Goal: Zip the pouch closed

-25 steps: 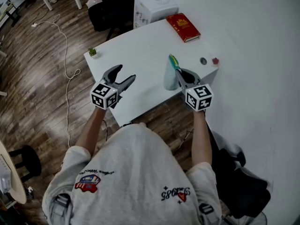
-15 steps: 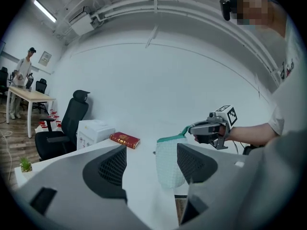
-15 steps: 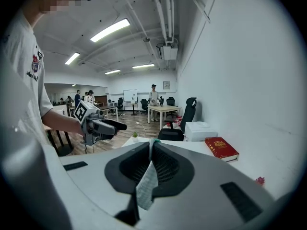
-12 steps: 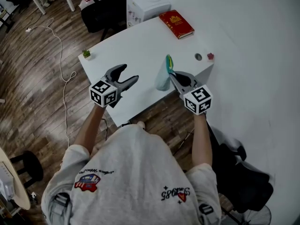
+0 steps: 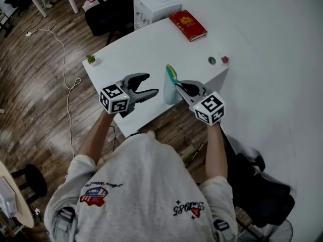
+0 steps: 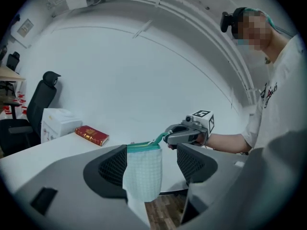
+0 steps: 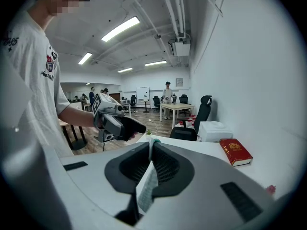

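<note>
The pouch (image 5: 169, 91) is pale mesh cloth with a green zip along its top, and it hangs above the white table's front edge. My right gripper (image 5: 177, 85) is shut on the pouch's zip end; in the right gripper view the cloth (image 7: 146, 190) runs down between the closed jaws. My left gripper (image 5: 152, 83) stands open just left of the pouch, not touching it. In the left gripper view the pouch (image 6: 142, 174) hangs ahead of the open jaws, with the right gripper (image 6: 169, 140) pinching its green end.
On the white table (image 5: 131, 54) lie a red book (image 5: 187, 25), a white box (image 5: 154, 6), a tiny potted plant (image 5: 91, 59), a dark round bit (image 5: 212, 60) and a small red thing (image 5: 224, 60). A black chair (image 5: 108, 11) stands behind.
My left gripper has swung right and turned towards the pouch. The right gripper has carried the pouch a little to the left, still shut on it.
</note>
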Available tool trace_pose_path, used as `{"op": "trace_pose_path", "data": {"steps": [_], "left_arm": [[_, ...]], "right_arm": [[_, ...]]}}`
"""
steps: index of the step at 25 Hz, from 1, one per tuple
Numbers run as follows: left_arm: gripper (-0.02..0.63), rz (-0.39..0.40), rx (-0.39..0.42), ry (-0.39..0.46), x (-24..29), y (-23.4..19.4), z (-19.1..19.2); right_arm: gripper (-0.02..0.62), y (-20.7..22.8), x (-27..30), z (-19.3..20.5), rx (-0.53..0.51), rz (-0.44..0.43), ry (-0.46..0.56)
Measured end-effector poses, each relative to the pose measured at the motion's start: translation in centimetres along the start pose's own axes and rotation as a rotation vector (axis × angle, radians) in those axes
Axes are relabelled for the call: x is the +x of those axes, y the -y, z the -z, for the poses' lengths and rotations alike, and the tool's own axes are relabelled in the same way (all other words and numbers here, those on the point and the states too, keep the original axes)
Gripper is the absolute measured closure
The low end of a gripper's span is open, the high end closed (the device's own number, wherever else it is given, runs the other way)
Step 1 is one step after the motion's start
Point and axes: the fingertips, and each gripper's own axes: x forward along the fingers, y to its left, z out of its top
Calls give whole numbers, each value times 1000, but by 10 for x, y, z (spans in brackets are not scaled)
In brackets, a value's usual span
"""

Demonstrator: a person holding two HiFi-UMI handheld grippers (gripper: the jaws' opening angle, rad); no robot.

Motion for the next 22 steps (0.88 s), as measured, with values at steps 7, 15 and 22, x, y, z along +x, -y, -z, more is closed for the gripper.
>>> {"op": "trace_pose_path", "data": {"steps": [7, 15, 22], "left_arm": [[282, 138, 31, -47, 20, 27, 5], [282, 242, 95, -172, 27, 37, 16], [284, 358, 90, -328, 30, 46, 39]], "right_arm": [[577, -32, 4, -4, -18, -150, -17], [577, -52, 4, -5, -4, -273, -56], [577, -61, 5, 6, 15, -353, -105]]}}
